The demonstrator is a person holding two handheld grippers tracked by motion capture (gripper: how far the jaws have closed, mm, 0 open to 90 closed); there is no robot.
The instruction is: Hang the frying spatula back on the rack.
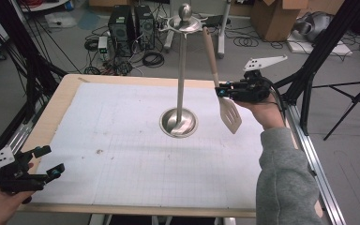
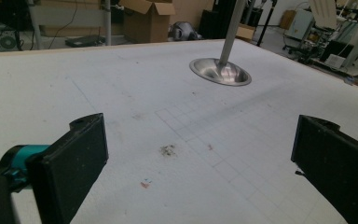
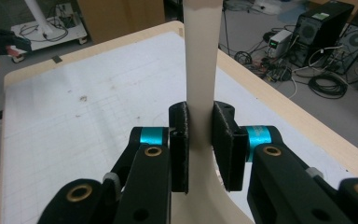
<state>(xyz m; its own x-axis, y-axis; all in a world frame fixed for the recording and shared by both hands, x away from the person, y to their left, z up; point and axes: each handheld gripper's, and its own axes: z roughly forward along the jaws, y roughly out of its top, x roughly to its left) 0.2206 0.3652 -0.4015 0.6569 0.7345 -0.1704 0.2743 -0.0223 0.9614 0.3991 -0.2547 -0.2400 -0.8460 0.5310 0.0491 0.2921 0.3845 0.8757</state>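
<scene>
A beige slotted spatula (image 1: 220, 79) hangs above the table's right side, handle up and slotted blade (image 1: 230, 115) down. My right gripper (image 1: 221, 89) is shut on its handle just above the blade; in the right gripper view both pads press the beige handle (image 3: 200, 70). A metal stand (image 1: 181, 84) with a round base (image 1: 178, 123) and a top dish with a ball (image 1: 184, 18) rises at the table's middle, just left of the spatula. My left gripper (image 1: 49, 161) rests open at the near left edge, its jaws wide apart over bare paper (image 2: 191, 140).
White gridded paper (image 1: 136, 154) covers the wooden table (image 1: 61, 103). The stand's base (image 2: 220, 72) lies far ahead in the left gripper view. Metal rails run along both table sides. Computer towers (image 1: 131, 23), cables and cardboard boxes (image 1: 276, 16) sit on the floor beyond.
</scene>
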